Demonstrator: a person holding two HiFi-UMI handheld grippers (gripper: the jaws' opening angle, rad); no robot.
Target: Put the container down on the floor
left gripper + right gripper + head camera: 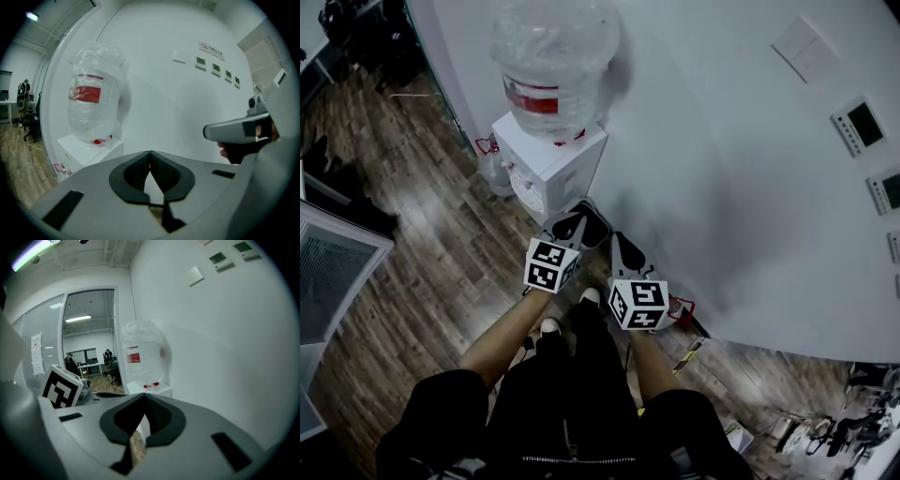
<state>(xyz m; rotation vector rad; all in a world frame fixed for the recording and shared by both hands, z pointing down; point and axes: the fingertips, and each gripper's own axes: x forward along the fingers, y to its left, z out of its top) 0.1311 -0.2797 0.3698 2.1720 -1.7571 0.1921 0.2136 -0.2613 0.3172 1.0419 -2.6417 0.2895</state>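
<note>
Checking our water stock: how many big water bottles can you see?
1. The water bottle sits on top of the white dispenser beside the wall. More could be out of frame.

The water bottle [555, 56] runs past the head view's top edge, and its red label [539, 97] is too blurred to read. Print on the wall panels [861, 124] is too small to make out. The left tool [578, 217] covers the lower corner of the dispenser [546, 159].
</note>
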